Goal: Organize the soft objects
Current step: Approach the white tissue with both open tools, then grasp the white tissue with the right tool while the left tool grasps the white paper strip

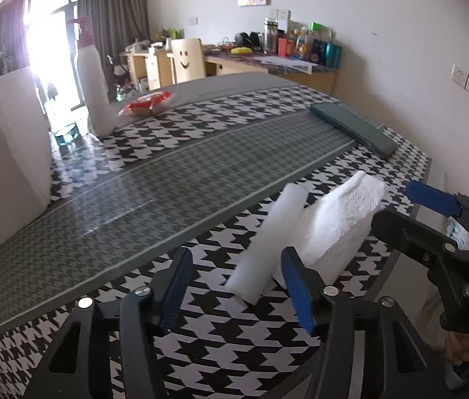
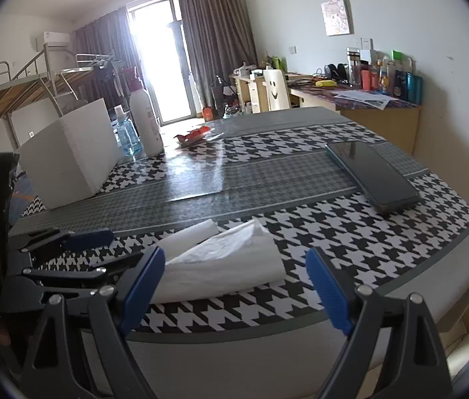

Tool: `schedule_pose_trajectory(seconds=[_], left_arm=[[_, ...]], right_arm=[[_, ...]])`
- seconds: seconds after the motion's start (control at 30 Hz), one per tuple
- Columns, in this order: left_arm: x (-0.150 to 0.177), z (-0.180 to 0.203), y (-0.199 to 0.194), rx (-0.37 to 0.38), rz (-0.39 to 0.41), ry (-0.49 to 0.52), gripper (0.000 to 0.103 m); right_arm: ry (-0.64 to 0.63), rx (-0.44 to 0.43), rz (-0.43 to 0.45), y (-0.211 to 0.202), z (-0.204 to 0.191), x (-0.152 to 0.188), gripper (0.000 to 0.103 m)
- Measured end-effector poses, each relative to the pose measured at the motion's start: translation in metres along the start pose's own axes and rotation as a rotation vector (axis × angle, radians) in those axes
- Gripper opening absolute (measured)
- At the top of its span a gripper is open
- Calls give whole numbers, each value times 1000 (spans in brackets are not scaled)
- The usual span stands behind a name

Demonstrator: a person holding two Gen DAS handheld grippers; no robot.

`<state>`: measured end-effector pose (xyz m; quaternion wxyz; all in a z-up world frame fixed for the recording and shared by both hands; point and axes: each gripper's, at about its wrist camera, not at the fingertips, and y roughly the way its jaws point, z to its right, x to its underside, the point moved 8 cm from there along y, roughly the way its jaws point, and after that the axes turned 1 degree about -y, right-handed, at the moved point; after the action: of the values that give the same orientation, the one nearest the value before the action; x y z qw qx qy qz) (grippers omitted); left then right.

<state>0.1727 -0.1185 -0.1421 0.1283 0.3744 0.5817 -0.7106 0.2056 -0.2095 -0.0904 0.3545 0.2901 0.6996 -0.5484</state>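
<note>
Both tongs spread over two soft white pieces at the bench's near edge.

I see my left tongs [image 1: 234, 286] and right tongs [image 2: 234, 286] gaping, gripping nothing. The foam tube [image 1: 267, 242] looks light, springy, smooth; I'd pinch it mid-length. Touching it, the folded tissue [image 2: 224, 266] looks limp, thin, tearable; I'd take its thick fold on the glossy houndstooth bench [image 1: 234, 332].

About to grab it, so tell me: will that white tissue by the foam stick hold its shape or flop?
The tissue looks thin and crumpled, so it will probably flop and weigh little. Likely tears easily.
</note>
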Motion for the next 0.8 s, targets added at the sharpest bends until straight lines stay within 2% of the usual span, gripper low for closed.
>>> schedule_pose_trajectory(seconds=[0.07, 0.2, 0.53, 0.8], left_arm=[[1, 3, 2, 7, -9, 8, 55], [4, 5, 7, 14, -34, 17, 43], [3, 11, 8, 13, -29, 40, 23], [1, 15, 0, 36, -5, 47, 18]], right_arm=[[5, -4, -5, 1, 2, 1, 90], [8, -12, -10, 2, 2, 2, 90], [31, -27, -39, 11, 7, 7, 90], [26, -28, -41, 12, 3, 6, 90]])
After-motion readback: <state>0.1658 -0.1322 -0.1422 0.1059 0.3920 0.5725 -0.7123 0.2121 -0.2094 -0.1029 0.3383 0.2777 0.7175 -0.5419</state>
